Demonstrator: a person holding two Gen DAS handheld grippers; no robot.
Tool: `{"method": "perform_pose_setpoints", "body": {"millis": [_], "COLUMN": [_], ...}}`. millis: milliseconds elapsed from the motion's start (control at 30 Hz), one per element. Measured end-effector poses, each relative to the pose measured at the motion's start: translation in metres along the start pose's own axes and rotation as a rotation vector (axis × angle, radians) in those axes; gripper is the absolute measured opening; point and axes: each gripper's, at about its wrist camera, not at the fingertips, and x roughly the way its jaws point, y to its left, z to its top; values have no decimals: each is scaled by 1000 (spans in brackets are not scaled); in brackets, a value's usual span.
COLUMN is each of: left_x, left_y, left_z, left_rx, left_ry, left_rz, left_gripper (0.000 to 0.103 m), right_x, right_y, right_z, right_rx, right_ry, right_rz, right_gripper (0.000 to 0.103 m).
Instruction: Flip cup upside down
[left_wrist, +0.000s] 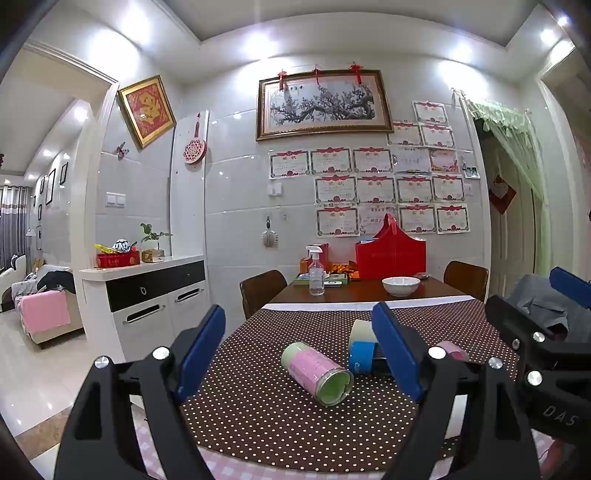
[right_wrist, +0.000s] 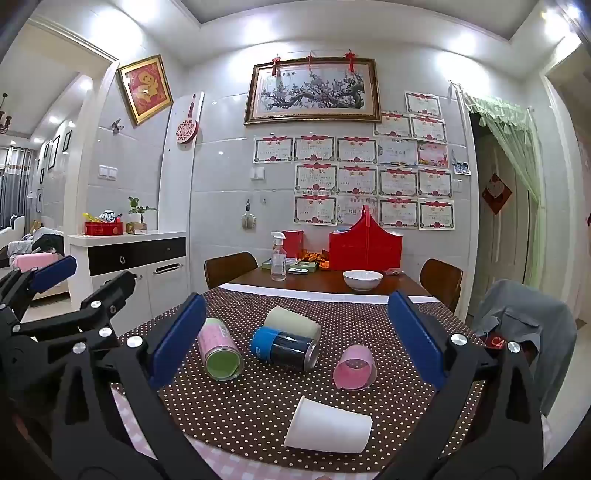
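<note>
Several cups lie on their sides on the brown polka-dot tablecloth (right_wrist: 258, 406). A white paper cup (right_wrist: 328, 426) lies nearest, below my open right gripper (right_wrist: 295, 350). A pink cup (right_wrist: 355, 367), a blue and black cup (right_wrist: 284, 348), a cream cup (right_wrist: 293, 323) and a pink-green cup (right_wrist: 221, 354) lie beyond it. In the left wrist view the pink-green cup (left_wrist: 317, 373) lies between the fingers of my open left gripper (left_wrist: 299, 352); the blue cup (left_wrist: 362, 358) and cream cup (left_wrist: 361, 330) are partly hidden behind its right finger. Both grippers are empty.
At the table's far end stand a white bowl (right_wrist: 362, 279), a spray bottle (right_wrist: 278, 256), a red bag (right_wrist: 365, 245) and a tray of items. Wooden chairs (right_wrist: 229, 267) stand at both sides; a grey garment (right_wrist: 524, 332) hangs on the right chair. A white cabinet (right_wrist: 129, 266) stands left.
</note>
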Motion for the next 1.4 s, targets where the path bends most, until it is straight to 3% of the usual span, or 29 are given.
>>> {"method": "perform_pose_setpoints", "body": {"millis": [1400], "left_x": [4], "left_y": [-2], "left_z": [-6], "left_rx": [1], "left_ry": [10], "left_rz": [1], "left_gripper": [80], "right_x": [4], "right_y": [-5], "right_z": [-8], "right_rx": [7], "right_ry": [10], "right_rz": [1], "right_gripper": [97]}}
